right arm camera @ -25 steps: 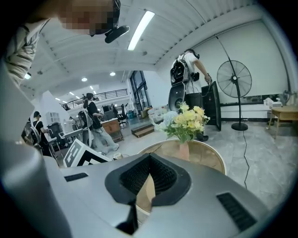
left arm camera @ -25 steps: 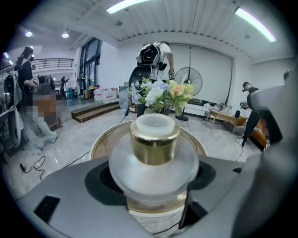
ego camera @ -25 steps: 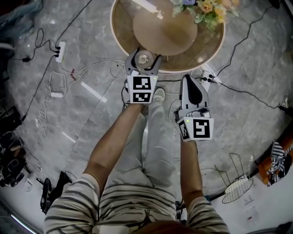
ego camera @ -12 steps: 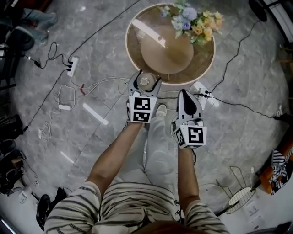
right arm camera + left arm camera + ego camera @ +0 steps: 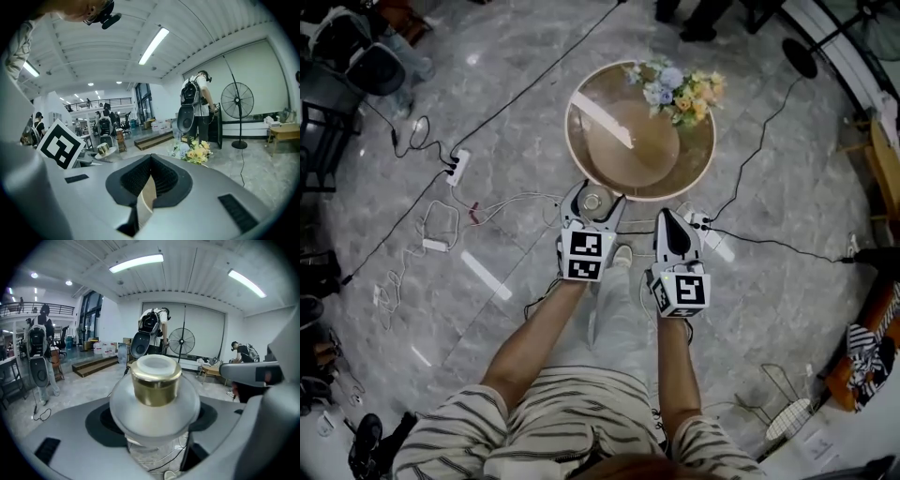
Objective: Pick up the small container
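Container [image 5: 155, 380] gold-capped, clamped in left hand-held gripper [image 5: 592, 199] | right hand-held gripper [image 5: 671, 221] closed, empty

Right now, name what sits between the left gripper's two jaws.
A small frosted container with a gold collar, clamped between the jaws and filling the gap; the left gripper view shows it.

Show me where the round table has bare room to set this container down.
The round table is bare across its centre and near edge, toward the left gripper holding the small container. The flowers crowd its far right side.
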Available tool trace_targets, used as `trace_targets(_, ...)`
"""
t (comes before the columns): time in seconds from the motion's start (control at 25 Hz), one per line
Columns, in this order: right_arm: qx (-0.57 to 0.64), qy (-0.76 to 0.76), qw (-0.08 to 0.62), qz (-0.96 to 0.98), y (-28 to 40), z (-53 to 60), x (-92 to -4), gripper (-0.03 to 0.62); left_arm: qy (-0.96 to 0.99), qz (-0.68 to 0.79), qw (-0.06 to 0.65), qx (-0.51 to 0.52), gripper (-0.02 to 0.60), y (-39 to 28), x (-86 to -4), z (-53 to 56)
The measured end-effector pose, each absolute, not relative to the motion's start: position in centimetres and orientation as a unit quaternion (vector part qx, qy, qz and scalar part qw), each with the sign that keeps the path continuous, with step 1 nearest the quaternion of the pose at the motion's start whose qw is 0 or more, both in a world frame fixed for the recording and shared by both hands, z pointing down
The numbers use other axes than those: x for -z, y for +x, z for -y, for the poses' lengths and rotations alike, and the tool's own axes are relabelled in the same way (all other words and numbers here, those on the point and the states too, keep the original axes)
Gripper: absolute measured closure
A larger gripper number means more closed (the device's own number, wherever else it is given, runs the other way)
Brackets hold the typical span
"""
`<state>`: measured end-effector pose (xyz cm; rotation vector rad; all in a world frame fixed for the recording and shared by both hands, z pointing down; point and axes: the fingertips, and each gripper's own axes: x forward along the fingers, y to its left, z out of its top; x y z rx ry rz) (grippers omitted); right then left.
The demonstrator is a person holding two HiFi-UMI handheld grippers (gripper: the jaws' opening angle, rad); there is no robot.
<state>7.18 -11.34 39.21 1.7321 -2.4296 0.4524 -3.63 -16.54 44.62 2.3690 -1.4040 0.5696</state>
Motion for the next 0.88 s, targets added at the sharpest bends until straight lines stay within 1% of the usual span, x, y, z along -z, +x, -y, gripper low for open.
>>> trace_targets(0.2, -0.139, 0.571, 0.052, 0.808, 6.3, 9.8, -35.0, 0.586, 0.836, 0.490, 0.154, -0.195, 0.250, -4.6, -40.1, 14.5)
trace_targets(0.52, -0.121, 0.574, 0.037, 0.809, 6.2, 8.1, -29.1, 0.588, 0.847, 0.485, 0.133, -0.173, 0.250, -4.2, -33.2, 12.4)
trace_targets(0.72, -0.105, 0.569, 0.032, 0.815, 5.5, 7.1, -25.5, 0.588, 0.853, 0.483, 0.106, -0.164, 0.250, -4.5, -29.2, 11.5)
trace_targets(0.88, -0.095, 0.570, 0.027, 0.816, 5.7, 6.5, -23.2, 0.588, 0.856, 0.483, 0.101, -0.155, 0.250, -4.5, -26.7, 10.8)
